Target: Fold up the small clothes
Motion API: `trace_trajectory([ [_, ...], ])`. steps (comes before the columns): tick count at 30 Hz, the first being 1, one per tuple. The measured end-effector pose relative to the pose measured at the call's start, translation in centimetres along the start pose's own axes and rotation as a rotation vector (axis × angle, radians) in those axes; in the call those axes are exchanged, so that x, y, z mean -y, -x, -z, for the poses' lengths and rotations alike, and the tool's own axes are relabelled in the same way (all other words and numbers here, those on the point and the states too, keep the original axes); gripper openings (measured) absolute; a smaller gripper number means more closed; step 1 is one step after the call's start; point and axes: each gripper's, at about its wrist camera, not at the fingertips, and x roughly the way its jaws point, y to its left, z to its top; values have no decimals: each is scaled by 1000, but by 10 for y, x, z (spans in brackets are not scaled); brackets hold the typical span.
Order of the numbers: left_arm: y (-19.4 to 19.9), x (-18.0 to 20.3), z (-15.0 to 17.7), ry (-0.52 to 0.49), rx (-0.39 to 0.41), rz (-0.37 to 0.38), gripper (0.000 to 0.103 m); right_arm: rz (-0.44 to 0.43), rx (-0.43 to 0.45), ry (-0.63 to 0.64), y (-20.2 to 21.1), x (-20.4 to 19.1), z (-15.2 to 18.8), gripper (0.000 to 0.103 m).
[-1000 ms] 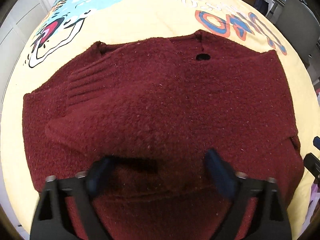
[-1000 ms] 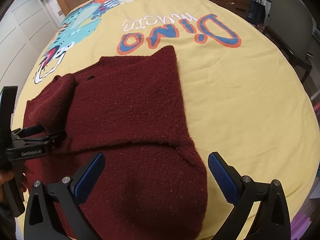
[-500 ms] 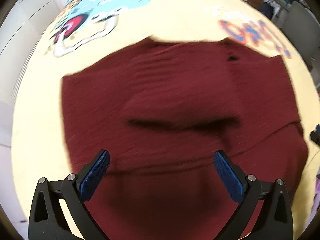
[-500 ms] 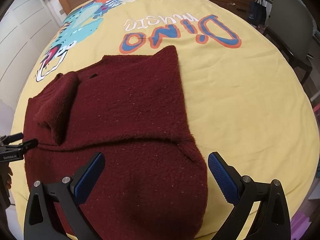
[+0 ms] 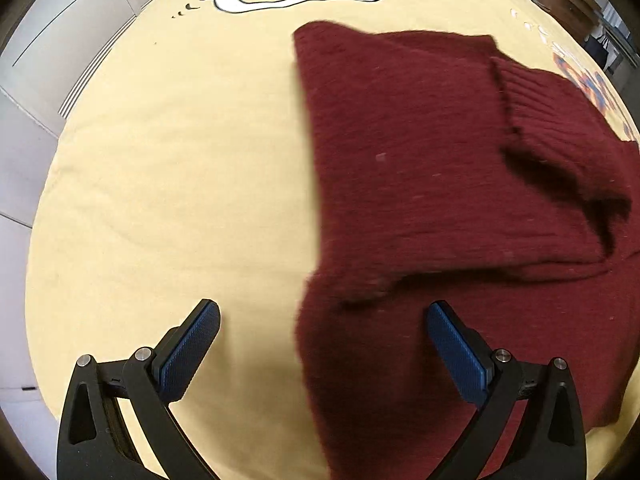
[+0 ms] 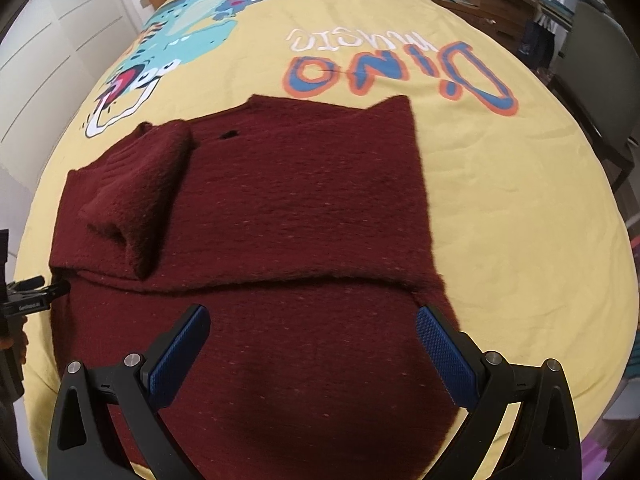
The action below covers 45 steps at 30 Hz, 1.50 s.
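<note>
We hold our left gripper (image 5: 322,330) spread wide and empty above the bed; its left pad hangs over bare sheet, its right pad over the sweater's left edge. Our right gripper (image 6: 312,334) is also spread wide and grips nothing, both pads over the lower body of the one maroon knit sweater (image 6: 280,216). The sweater lies flat on the yellow dinosaur-print bedspread (image 6: 520,200), one sleeve (image 6: 132,192) folded in across the chest at ten o'clock in the right view. Open sheet runs from twelve to three o'clock there, past the sweater's straight right edge. In the left view, bare sheet fills nine to twelve o'clock. A chair (image 6: 600,64) stands beyond the bed at two o'clock.
</note>
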Motion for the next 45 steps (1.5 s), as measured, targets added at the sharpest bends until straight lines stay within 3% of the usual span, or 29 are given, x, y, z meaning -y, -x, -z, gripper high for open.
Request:
trace_trajectory([
  [5,-14,-2,-2,-22,15,14,101,11,-12,53,-5,-24,-5,103],
  [10,-15,4,-14,-42,47,36,91,10,-7,111,-8,-54,-16,103],
  [13,-14,8,-20,-62,54,57,73,3,2,157,-10,-78,-25,103],
  [15,-12,9,-22,-69,57,79,55,-3,10,188,-11,-93,-31,103],
  [17,-11,8,-25,-74,50,101,42,-12,17,214,-13,-108,-38,103],
  [18,-11,7,-26,-75,47,113,30,-18,22,230,-14,-117,-42,103],
  [20,-11,1,-31,-70,44,143,19,-26,30,260,-14,-134,-50,103],
  [25,-17,-24,-32,-33,36,210,17,-31,37,356,-18,-177,-68,103],
  [29,-17,-37,-25,-2,34,253,17,-22,-10,474,-41,-216,-73,103],
  [32,-17,-34,-25,-6,36,237,17,9,-57,562,-67,-242,-71,103],
  [38,-17,-16,-17,10,36,226,19,52,-103,598,-107,-266,-76,102],
  [40,-16,-16,-17,11,35,228,19,69,-105,618,-112,-271,-75,94],
  [41,-16,-15,-17,10,34,227,19,74,-100,634,-113,-274,-74,78],
  [42,-16,-13,-17,7,33,222,19,76,-90,654,-111,-277,-74,55],
  [43,-16,-12,-18,4,33,219,19,78,-85,659,-110,-277,-73,46],
  [44,-15,-9,-18,2,33,217,19,81,-79,657,-107,-276,-74,31],
  [45,-15,-9,-18,4,32,218,19,70,-69,642,-101,-271,-77,24],
])
